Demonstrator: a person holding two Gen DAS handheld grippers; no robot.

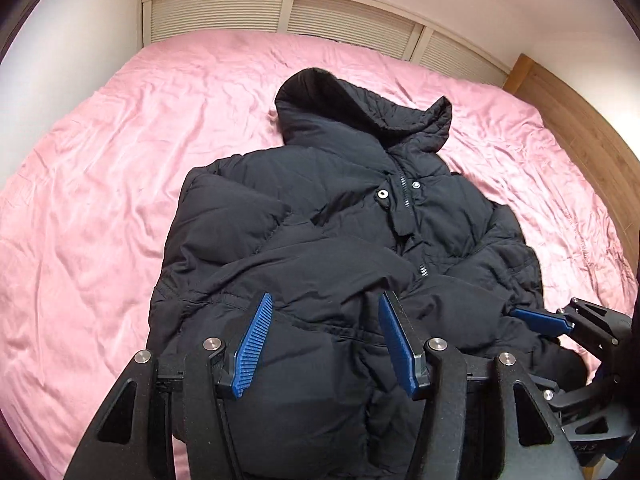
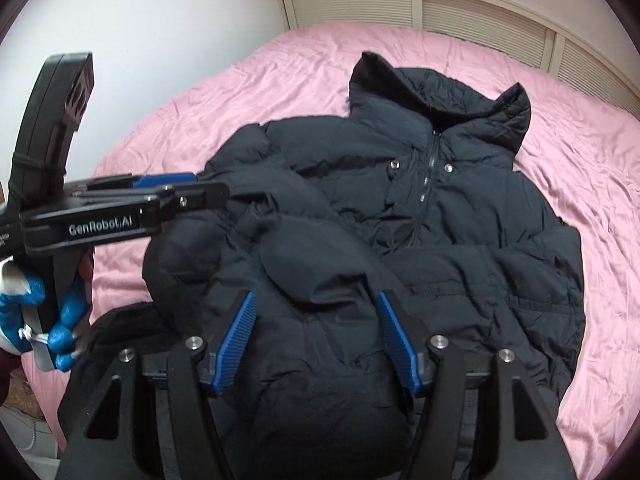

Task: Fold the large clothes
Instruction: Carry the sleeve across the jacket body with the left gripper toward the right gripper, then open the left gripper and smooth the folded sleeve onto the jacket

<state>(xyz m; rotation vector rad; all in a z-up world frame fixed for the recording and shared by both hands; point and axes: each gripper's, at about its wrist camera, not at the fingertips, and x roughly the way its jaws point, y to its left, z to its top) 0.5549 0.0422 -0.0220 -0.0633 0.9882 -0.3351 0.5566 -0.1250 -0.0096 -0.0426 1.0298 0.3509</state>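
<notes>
Left wrist view: black hooded puffer jacket (image 1: 340,216) spread mid-bed on pink sheet (image 1: 100,200), hood toward louvred headboard (image 1: 280,12); left tool (image 1: 326,344) released above hem. Right wrist view: right tool (image 2: 316,346) likewise released above folded sleeve.

Jacket (image 1: 340,208) spread front-up on the bed (image 1: 100,168), hood (image 1: 352,108) toward the headboard-side edge, hem toward the near edge. One sleeve (image 1: 248,240) lies folded across the chest, left of the zip (image 1: 404,192). Louvred panels (image 1: 280,12) stand behind the bed's far edge. Left gripper (image 1: 324,344) and right gripper (image 2: 316,344) hang over the jacket's near part, side by side, jaws apart, neither gripping cloth.
</notes>
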